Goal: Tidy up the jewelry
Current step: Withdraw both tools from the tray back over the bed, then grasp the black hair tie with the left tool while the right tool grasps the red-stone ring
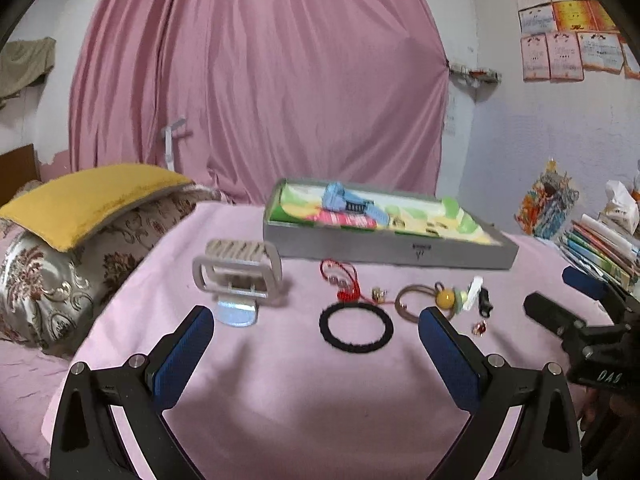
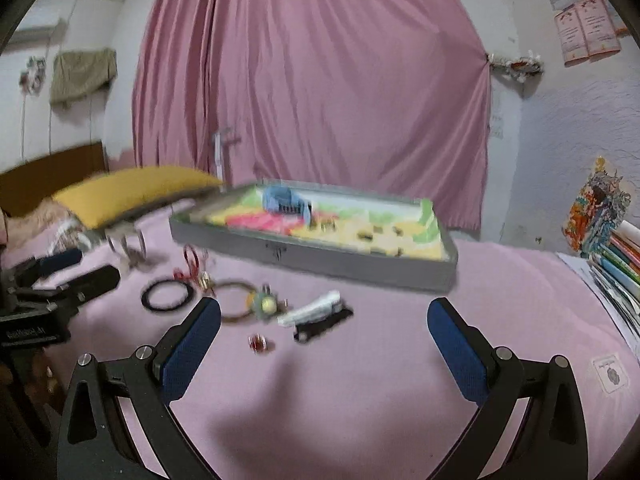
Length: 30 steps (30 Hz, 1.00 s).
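risk of a missed pick: we judge the small red charm (image 2: 258,342) the hardest thing here; it lies flat on the soft pink cloth (image 1: 280,380) and wide pads could pinch cloth along with it or push it away.
risk of tangling: the brown loop (image 1: 416,300) touches the yellow bead (image 1: 445,299), and the red cord (image 1: 340,276) lies just beyond the black ring (image 1: 356,330); lifting one could drag its neighbour.
risk of a bump: the right tongs (image 2: 324,320) sit near the left tongs (image 1: 316,332) on the same row of pieces, so we could knock one tool with the other when reaching in.
risk from blur: the right view is smeared, so we cannot read the fine pieces well from that side.
left tongs: spread wide, holding nothing, touching nothing; the black ring lies on the cloth between and just ahead of our fingers, and the silver stand (image 1: 238,274) is ahead to the left.
right tongs: also spread wide and empty; the red charm is just ahead of the left finger, and the black clip (image 2: 322,326) with the white piece (image 2: 314,306) is ahead between the fingers.
jewelry: all loose on the cloth, between our tongs and the grey tray (image 1: 384,246).
tray: beyond the row, with colourful things already inside; nothing from the row is in it that we can tell.
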Each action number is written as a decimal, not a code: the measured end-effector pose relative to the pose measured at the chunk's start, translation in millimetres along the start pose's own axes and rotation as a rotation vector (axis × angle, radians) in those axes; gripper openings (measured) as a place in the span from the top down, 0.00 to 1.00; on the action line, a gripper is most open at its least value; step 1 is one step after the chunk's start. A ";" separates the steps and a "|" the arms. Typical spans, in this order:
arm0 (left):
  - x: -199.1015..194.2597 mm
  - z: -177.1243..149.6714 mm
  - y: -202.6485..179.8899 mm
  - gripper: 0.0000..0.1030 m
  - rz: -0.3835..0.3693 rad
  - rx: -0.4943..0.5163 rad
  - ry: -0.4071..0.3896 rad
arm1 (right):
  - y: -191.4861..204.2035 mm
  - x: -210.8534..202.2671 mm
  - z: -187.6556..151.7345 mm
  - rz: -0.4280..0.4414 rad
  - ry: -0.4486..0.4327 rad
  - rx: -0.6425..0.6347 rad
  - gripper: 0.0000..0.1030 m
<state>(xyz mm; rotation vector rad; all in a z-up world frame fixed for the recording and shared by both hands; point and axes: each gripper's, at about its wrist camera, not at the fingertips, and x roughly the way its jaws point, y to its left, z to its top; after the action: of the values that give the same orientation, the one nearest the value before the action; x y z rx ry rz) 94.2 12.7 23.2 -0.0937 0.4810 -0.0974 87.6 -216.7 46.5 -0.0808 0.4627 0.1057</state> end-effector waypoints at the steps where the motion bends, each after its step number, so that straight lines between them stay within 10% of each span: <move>1: 2.7 0.0 1.1 0.02 -0.003 -0.001 0.015 | 1.9 1.5 -0.8 0.003 0.017 -0.008 0.02; 4: 9.1 -0.5 3.0 0.14 -0.018 0.006 0.056 | 4.5 2.9 -1.1 0.036 0.049 -0.012 0.05; 11: 34.9 -1.5 2.6 0.51 -0.116 -0.017 0.205 | 12.5 17.2 -5.5 0.122 0.159 0.011 0.51; 30: 57.9 10.8 -8.8 0.72 -0.053 -0.016 0.303 | 31.7 40.8 -10.1 0.159 0.260 0.036 0.75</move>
<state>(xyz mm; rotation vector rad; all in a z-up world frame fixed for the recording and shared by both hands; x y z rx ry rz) 149.7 -2.0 7.3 -0.1078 0.7817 -0.1611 115.6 -183.0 17.5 -0.0221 0.7306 0.2442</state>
